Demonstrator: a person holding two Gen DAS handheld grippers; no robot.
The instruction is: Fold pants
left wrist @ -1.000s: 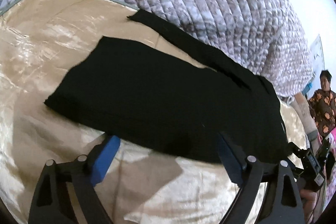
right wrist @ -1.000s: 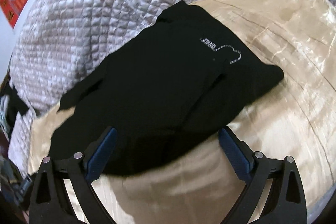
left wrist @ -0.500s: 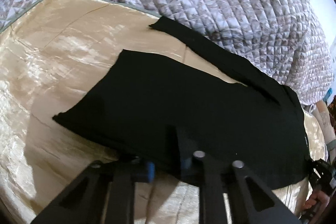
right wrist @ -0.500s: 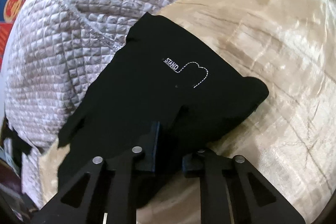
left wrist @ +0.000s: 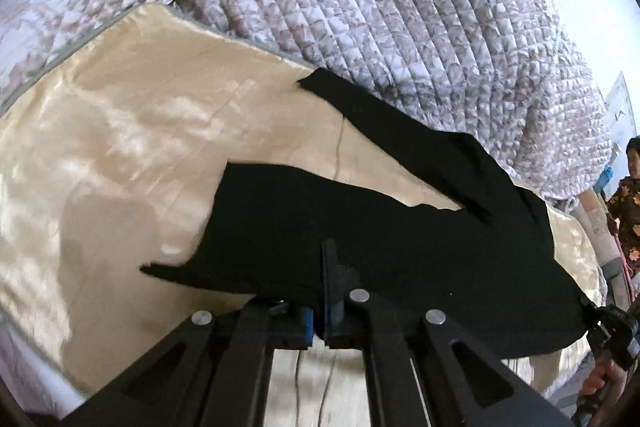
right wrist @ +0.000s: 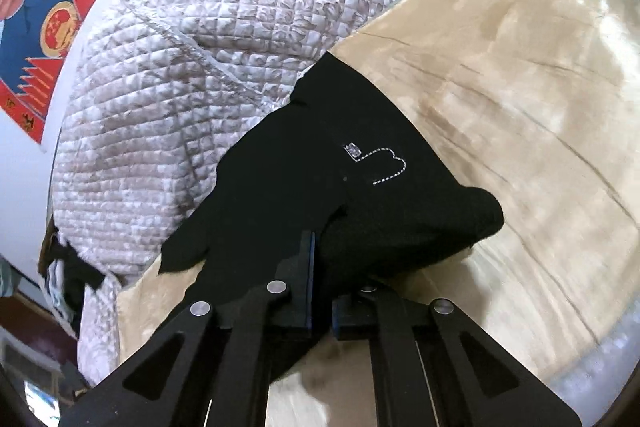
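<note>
Left gripper (left wrist: 320, 311): wide apart a second ago, now clamped on the near edge of the pants (left wrist: 400, 251).
Right gripper (right wrist: 320, 291): likewise closed, pinching the pants.
Pants: near edge lifted off the beige sheet (left wrist: 120, 147).

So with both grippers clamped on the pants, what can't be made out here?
- Left wrist view: the pants hem held by the left gripper is hidden behind its arms.
- Right wrist view: the fabric held by the right gripper is likewise hidden.
- Stitched label: too blurred to read.

Bed (left wrist: 120, 147), gold satin sheet; black pants (left wrist: 400, 247), quilted blanket (left wrist: 360, 7) atop
</note>
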